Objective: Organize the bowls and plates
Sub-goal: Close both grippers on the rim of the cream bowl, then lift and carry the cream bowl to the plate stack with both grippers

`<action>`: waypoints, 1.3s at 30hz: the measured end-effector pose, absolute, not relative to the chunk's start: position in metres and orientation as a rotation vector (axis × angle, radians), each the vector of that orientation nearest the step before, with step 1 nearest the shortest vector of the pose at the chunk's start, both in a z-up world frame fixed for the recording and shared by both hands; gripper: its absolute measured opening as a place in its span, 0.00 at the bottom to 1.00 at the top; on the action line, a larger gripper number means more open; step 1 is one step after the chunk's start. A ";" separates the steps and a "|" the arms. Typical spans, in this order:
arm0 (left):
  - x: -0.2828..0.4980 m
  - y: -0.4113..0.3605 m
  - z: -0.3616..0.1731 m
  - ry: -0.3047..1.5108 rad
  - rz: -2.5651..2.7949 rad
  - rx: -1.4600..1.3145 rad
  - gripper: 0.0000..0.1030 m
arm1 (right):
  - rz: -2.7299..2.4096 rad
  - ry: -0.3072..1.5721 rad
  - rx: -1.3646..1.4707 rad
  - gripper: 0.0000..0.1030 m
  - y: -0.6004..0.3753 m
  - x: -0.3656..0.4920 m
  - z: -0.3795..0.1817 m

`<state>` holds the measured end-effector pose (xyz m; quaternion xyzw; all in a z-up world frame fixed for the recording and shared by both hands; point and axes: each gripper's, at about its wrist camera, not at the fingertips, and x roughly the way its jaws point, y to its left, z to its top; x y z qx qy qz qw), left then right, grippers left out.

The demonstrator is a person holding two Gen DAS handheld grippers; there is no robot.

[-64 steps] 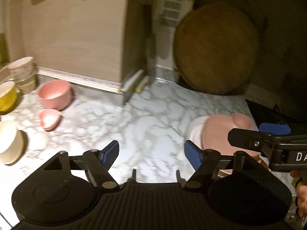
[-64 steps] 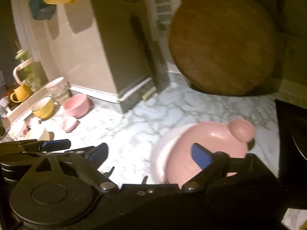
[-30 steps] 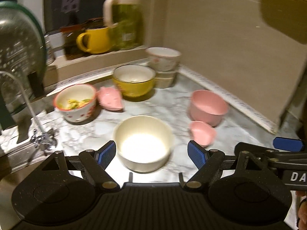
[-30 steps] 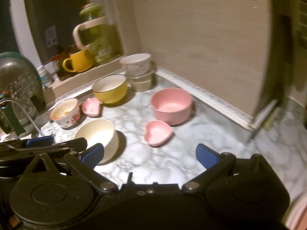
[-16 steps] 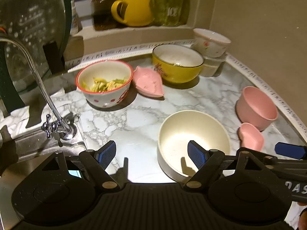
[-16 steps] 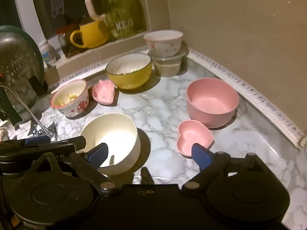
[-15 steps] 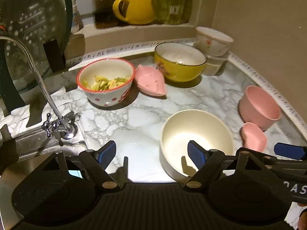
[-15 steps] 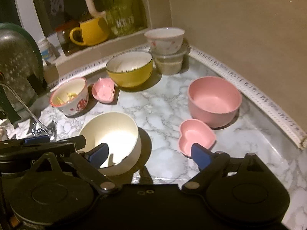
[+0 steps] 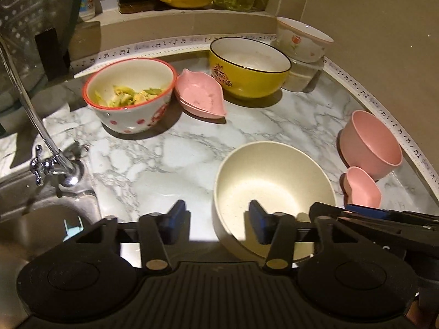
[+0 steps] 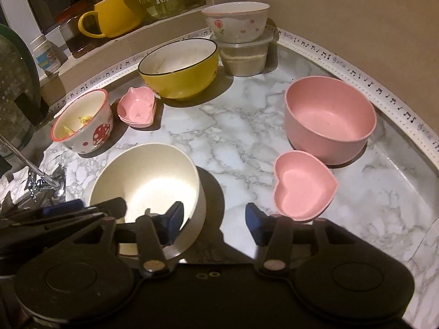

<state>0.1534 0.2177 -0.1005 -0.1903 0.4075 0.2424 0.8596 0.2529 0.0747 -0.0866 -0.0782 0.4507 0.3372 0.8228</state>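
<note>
Left wrist: cream bowl (image 9: 274, 183) upright, seemingly straddled by open left gripper (image 9: 216, 220); right gripper (image 10: 212, 219) open.

We see a white table (image 10: 247, 126) veined in grey marble, edged by a white strip (image 10: 384, 90) printed with black music notes. On it sit a plain cream bowl (image 10: 148, 181), a pink bowl (image 10: 329, 118), a pink heart-shaped dish (image 10: 301, 189), a pink leaf-shaped dish (image 10: 137, 108), a yellow bowl (image 10: 181, 68) with a black rim and white inside, a white bowl with a red rim and red spots (image 9: 129, 93), and a white bowl with small red flowers (image 10: 236, 22). Both tongs (image 9: 216, 219) (image 10: 212, 218) are black with blue pads (image 9: 258, 219).
</note>
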 end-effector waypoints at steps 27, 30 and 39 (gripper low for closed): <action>0.132 0.168 -0.081 0.850 0.422 -0.377 0.19 | 0.727 0.959 -0.174 0.14 0.042 0.222 -0.070; 0.128 0.155 -0.076 0.853 0.390 -0.376 0.19 | 0.715 0.960 -0.158 0.13 0.027 0.219 -0.064; 0.122 0.104 -0.059 0.840 0.272 -0.342 0.19 | 0.646 0.947 -0.103 0.13 -0.030 0.209 -0.046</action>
